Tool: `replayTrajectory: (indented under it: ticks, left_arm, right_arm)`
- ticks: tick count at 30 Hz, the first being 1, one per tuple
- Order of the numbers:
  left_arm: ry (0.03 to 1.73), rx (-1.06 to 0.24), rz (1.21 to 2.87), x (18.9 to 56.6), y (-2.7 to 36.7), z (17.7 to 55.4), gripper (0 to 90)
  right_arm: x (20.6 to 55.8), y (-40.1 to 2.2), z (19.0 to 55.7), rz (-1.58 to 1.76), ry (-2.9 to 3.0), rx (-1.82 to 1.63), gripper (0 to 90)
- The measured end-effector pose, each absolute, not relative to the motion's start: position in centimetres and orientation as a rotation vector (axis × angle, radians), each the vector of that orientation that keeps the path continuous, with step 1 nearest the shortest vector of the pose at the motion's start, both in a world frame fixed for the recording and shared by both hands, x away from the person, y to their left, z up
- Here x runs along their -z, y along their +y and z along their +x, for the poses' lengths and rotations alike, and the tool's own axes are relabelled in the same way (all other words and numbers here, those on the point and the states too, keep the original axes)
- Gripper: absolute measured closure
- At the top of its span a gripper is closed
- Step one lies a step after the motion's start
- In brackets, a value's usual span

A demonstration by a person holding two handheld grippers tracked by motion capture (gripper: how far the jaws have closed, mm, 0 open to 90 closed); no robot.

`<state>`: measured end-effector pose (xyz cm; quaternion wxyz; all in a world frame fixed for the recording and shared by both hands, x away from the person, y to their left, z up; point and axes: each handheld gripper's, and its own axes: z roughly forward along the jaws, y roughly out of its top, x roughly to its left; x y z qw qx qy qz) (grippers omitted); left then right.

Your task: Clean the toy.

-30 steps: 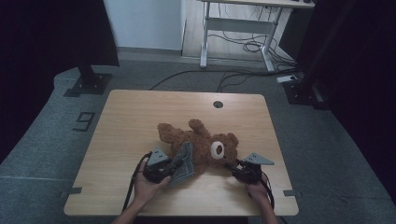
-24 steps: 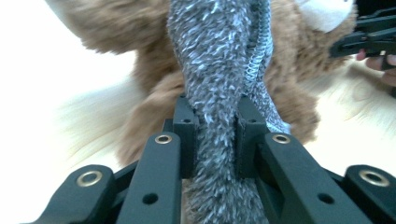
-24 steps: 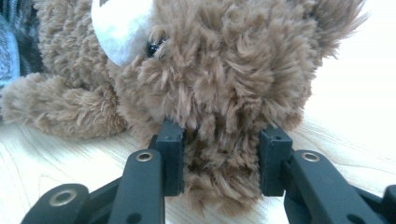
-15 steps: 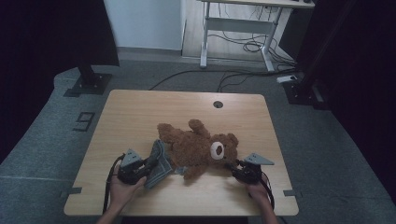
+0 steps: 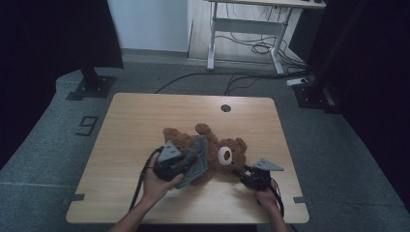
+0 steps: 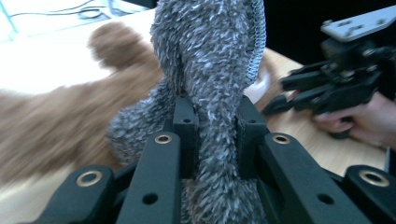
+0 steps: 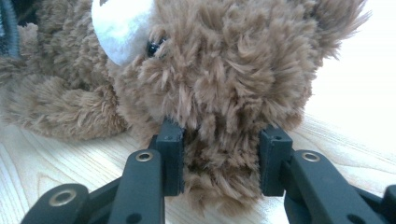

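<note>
Clamped on a fold of shaggy grey knitted cloth, the left gripper holds that cloth over the body of the fluffy brown teddy bear, while the right gripper is closed on the plush of the bear's head. Lying near the table's front edge, the bear has its long axis running across the table, its white-muzzled head toward the person's right and its legs toward the left. Beneath it is a pale wooden rectangular tabletop with a round cable hole, standing on grey carpet in a dim room, with a white-framed desk and loose cables behind.
</note>
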<state>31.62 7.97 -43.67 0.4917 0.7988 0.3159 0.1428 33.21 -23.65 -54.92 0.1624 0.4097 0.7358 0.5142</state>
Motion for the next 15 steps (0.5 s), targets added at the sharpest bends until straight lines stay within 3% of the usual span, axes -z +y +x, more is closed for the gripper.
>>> replayTrajectory:
  ticks: [9,15]
  left_arm:
    - [0.675,-0.265,1.996,43.2,-0.6,33.2,75.0]
    - [0.688,-0.269,2.039,43.4,-4.2,35.0,74.9]
  right_arm:
    - [54.9,-23.6,33.1,1.169,2.1,-1.465,61.0]
    - [54.9,-23.6,33.1,1.17,2.101,-1.464,61.0]
